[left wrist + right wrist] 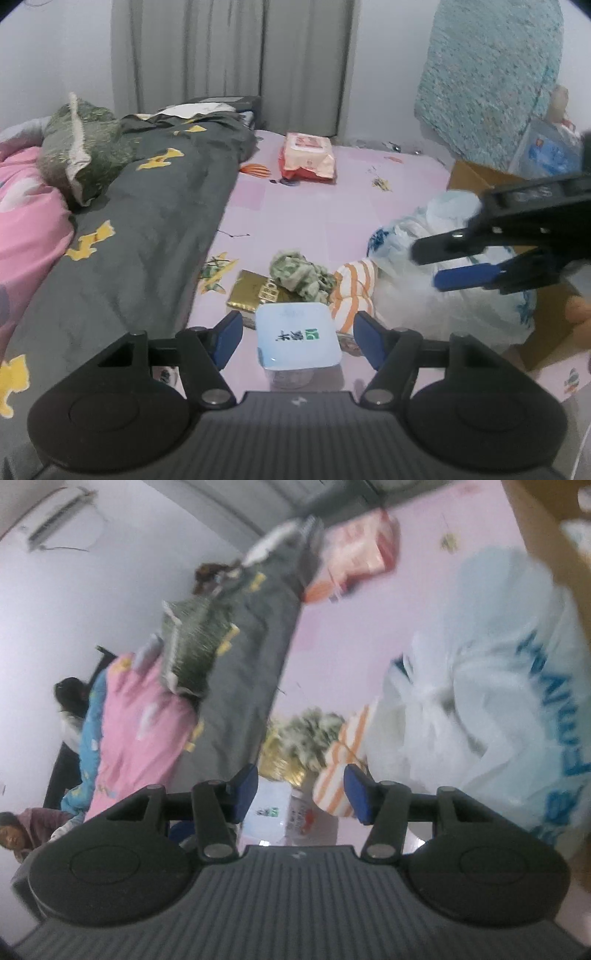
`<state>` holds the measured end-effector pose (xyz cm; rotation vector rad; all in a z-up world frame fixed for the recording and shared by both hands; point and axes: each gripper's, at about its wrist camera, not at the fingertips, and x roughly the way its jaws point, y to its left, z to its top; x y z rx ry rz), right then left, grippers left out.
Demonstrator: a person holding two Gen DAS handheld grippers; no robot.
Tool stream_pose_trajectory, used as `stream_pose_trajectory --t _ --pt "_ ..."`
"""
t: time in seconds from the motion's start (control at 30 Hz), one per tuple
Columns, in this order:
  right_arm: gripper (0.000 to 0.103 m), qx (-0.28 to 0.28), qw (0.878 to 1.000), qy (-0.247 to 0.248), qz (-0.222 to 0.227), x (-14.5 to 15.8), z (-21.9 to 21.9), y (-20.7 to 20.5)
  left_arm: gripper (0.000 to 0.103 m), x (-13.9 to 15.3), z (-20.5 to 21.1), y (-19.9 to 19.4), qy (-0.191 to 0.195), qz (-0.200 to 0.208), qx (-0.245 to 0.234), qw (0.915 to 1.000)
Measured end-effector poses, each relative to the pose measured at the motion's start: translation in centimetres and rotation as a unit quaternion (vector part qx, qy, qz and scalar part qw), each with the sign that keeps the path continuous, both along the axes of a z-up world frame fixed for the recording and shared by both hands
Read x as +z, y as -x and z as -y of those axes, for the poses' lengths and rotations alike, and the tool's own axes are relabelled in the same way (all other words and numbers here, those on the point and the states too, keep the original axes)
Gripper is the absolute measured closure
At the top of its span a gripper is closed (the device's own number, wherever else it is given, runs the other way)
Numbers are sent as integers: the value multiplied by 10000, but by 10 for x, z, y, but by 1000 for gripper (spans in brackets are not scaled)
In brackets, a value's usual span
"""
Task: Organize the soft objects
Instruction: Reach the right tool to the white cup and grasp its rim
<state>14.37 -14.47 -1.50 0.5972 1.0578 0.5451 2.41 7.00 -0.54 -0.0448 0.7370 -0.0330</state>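
On the pink sheet (pixel 295 206) a small pile lies close together: a crumpled green cloth (pixel 299 275), an orange-striped white cloth (pixel 352 291), a gold box (pixel 249 293) and a white-blue tissue pack (pixel 297 339). My left gripper (pixel 298 338) is open around the tissue pack, with a gap at each blue pad. My right gripper (pixel 424 267) reaches in from the right, open, in front of a white plastic bag (pixel 424 295). In the blurred right wrist view, my right gripper (pixel 301 794) stands open and holds nothing, with the striped cloth (pixel 334 781) and green cloth (pixel 314 734) just beyond it.
A grey blanket with yellow prints (pixel 147 221), a green pillow (pixel 81 155) and a pink quilt (pixel 26 221) fill the left side. A red wipes pack (pixel 308 157) lies at the back. A cardboard box (pixel 476 177) and an orange plush toy (pixel 578 308) stand at the right. Two people (pixel 22 834) are beyond the bed.
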Motion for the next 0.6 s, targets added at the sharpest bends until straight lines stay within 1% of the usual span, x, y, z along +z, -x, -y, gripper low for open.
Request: stream_pose_trajectory --t 0.13,0.23,0.3,0.37,0.5,0.6 --pt "52 -75 9995 8 -321 -22 -12 -4 35 -18 11 -7 -261 -115 -146 9995" --pt "52 88 9986 -238 -466 -32 -22 -7 35 -25 15 -5 -546 -33 -197 9983" --pt "52 235 9976 -386 -525 -35 -28 -8 35 -29 15 -3 -656 -37 -209 9976" --pt "52 345 9966 -427 -611 -39 -38 -12 34 -33 12 -5 -657 -104 -179 9976" --pt "52 449 9959 -341 -708 -48 -58 -21 30 -40 7 -10 -426 -127 -233 9987" --pt "52 467 9944 -358 -874 -58 -68 -25 31 -41 8 -11 -408 -98 -359 9985"
